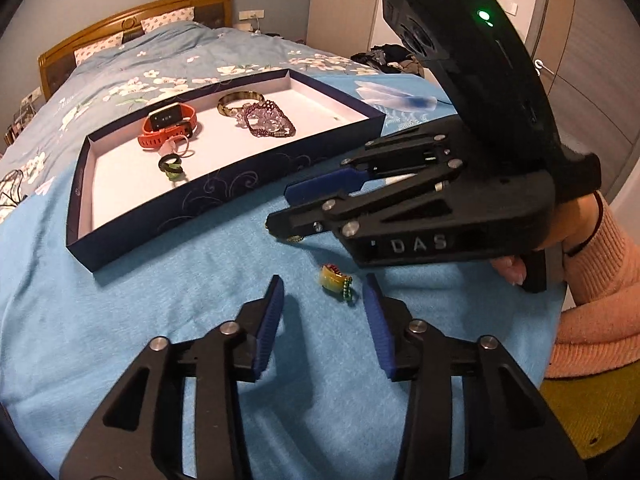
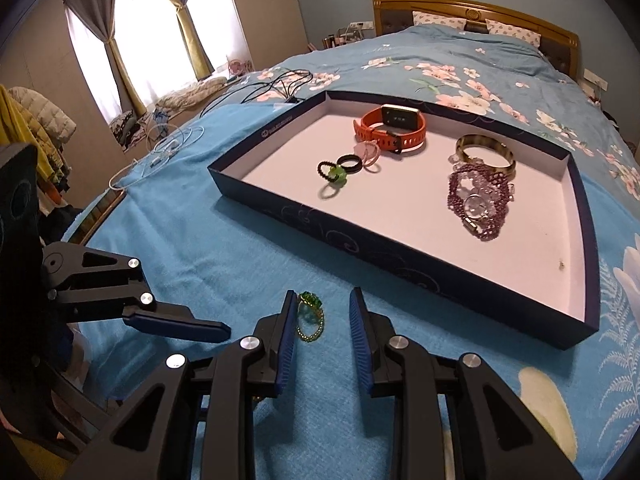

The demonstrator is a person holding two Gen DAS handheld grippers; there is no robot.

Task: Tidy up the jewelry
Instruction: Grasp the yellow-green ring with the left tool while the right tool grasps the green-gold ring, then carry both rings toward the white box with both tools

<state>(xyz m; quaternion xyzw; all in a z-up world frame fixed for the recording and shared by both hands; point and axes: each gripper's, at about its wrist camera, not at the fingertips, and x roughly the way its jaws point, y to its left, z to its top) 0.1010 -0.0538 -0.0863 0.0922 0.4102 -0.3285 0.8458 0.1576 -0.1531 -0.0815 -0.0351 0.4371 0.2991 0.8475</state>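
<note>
A dark blue tray [image 1: 224, 196] [image 2: 360, 252] with a white floor lies on the blue blanket. It holds an orange watch [image 2: 394, 128], a gold bangle [image 2: 486, 152], a purple beaded bracelet [image 2: 478, 204] and small rings [image 2: 340, 168]. In front of the tray, a yellow-green beaded ring [image 1: 336, 286] lies between the tips of my open left gripper [image 1: 323, 280], untouched. My right gripper [image 2: 322, 296] is open around a green-stone ring with a gold bead band [image 2: 310, 316], which lies right beside the left pad while the right pad stands clear.
White cables [image 2: 160, 148] and black cables [image 2: 276, 84] lie left of the tray near the bed's edge. A person's hand in a pink sleeve [image 1: 600, 280] holds the right gripper close above my left one. Pillows and a wooden headboard [image 2: 476, 4] are behind.
</note>
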